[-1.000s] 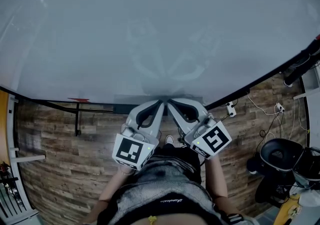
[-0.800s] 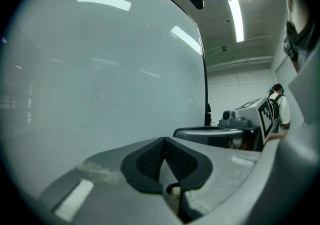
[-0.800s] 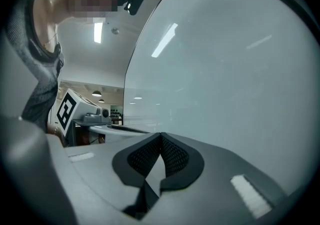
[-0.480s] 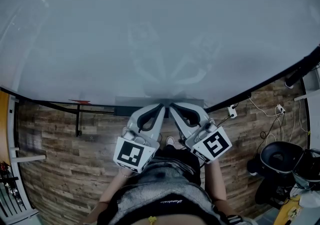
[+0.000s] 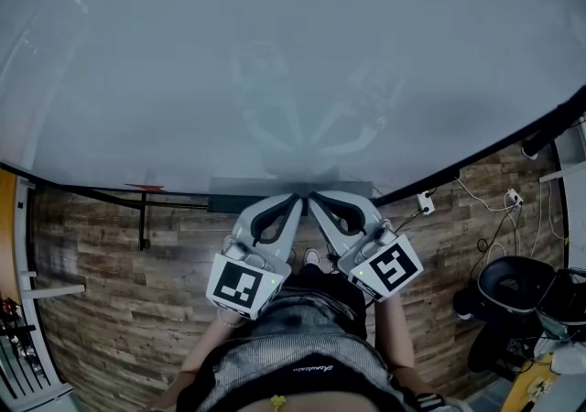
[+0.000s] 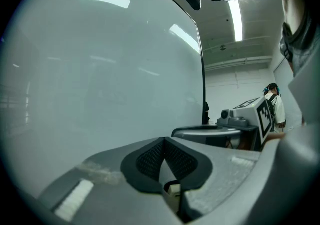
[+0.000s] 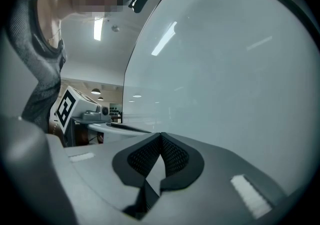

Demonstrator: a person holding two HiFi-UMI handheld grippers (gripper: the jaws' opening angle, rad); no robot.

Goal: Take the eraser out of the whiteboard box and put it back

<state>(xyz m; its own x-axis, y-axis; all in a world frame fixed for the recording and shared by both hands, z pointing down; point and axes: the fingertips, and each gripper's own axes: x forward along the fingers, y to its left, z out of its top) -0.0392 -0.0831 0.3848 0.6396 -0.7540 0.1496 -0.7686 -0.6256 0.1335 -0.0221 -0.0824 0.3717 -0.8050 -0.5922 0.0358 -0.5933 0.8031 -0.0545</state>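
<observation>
A pale whiteboard (image 5: pixel 293 53) fills the head view from 9 through 12 to 3 o'clock, with wood-plank floor (image 5: pixel 110 254) below it. The grey whiteboard box (image 5: pixel 233 188) sits along the board's lower edge, just off centre toward 6 o'clock. The left gripper (image 5: pixel 296 199) and right gripper (image 5: pixel 310 198), each with jaws together on nothing, meet tip to tip at that box. The eraser cannot be made out in any view.

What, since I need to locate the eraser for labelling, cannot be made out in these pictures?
Eraser: in no view.
Inside of the grey whiteboard box: head view, covered by the shut left tongs and right tongs.
The box: absent from both gripper views, where the whiteboard fills the frame beyond the tongs.
Black object on the floor: head view, too dim to name.
</observation>
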